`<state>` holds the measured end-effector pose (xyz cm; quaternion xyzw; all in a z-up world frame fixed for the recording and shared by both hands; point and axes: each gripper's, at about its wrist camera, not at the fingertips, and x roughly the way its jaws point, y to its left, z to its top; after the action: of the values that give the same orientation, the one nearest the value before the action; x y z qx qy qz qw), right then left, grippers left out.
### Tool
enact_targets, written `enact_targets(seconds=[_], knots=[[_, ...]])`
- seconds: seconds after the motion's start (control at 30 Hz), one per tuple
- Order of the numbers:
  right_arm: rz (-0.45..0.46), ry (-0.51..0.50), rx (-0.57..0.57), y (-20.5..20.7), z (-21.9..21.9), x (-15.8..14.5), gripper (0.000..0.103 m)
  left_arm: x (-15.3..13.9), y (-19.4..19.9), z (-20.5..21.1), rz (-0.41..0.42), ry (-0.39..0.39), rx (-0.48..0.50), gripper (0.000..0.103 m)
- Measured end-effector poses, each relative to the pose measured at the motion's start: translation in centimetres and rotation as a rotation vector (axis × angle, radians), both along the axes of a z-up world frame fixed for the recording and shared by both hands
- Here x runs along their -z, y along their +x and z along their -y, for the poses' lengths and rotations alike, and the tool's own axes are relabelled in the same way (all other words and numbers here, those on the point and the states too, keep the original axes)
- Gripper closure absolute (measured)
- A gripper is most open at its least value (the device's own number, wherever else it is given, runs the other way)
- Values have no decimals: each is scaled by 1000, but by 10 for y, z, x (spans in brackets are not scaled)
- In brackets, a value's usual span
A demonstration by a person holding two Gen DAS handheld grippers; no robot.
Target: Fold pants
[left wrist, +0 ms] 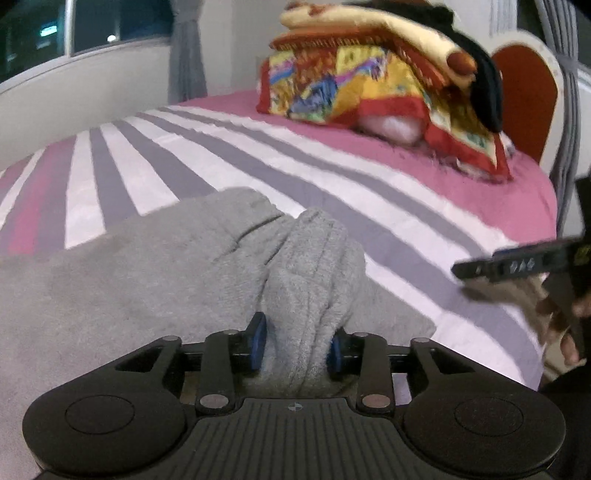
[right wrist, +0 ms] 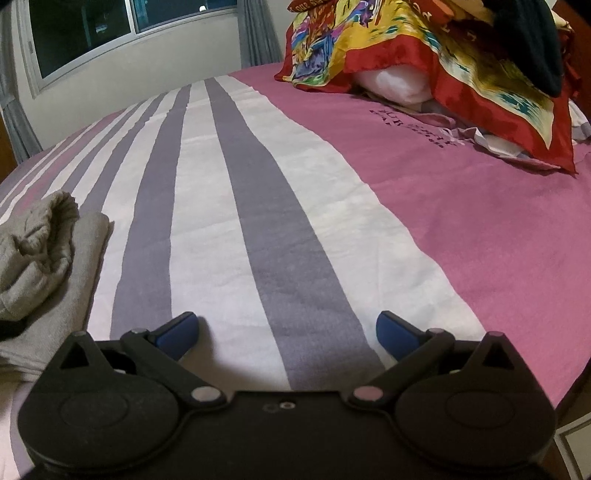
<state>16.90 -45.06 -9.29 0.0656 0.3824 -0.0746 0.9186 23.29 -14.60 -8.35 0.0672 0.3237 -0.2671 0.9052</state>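
Note:
The grey pants [left wrist: 155, 280] lie on the striped bed sheet [left wrist: 388, 206] at the near left. My left gripper [left wrist: 297, 347] is shut on a bunched ridge of the pants, which rises between its blue pads [left wrist: 258, 338]. In the right wrist view the pants [right wrist: 40, 251] show at the left edge, partly folded over. My right gripper [right wrist: 286, 332] is open and empty above the sheet [right wrist: 258, 221], to the right of the pants. It also shows in the left wrist view [left wrist: 517, 264] at the right edge.
A pile of colourful blankets and pillows [left wrist: 376, 74] sits at the head of the bed, also in the right wrist view [right wrist: 443, 51]. A window [right wrist: 110, 33] and wall stand beyond the far side. The bed's right edge [left wrist: 546, 229] drops off near a red chair back [left wrist: 524, 96].

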Motion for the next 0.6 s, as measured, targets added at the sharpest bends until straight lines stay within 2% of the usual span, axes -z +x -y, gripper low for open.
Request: enact_targets(seconds=[0.03,0.1,0.13,0.2,0.27,0.33,0.37,0.4,0.43,0.47,0.6], knots=[[-4,-3,-2,0,0,0,0,-5,-6,-8,5,-29,-10,35],[8,4,-10,-2,1,-2,0,-16,-26,-30,48,-94,-54,8],[28,17,-11,-6,2,-5,3,-21,-41,-46,89,-118,-86,7],[80,108,-36,-22,4,-19,30,-27,-66,-80,112,-135,-145,7],[123,216,-68,-35,-1,-32,28,-23,-94,-118,123,-158,-223,7],[158,313,-132,-42,-13,-42,28,-12,-117,-155,94,-173,-308,8],[164,364,-166,-42,-23,-45,26,-7,-123,-165,81,-175,-335,8],[156,401,-191,-39,-32,-46,18,-1,-128,-175,65,-168,-365,8],[143,434,-217,-34,-43,-46,14,5,-132,-183,50,-159,-386,8],[140,449,-232,-31,-52,-46,11,9,-133,-187,49,-158,-397,8],[108,476,-266,-17,-84,-42,11,23,-120,-189,38,-126,-417,8]])
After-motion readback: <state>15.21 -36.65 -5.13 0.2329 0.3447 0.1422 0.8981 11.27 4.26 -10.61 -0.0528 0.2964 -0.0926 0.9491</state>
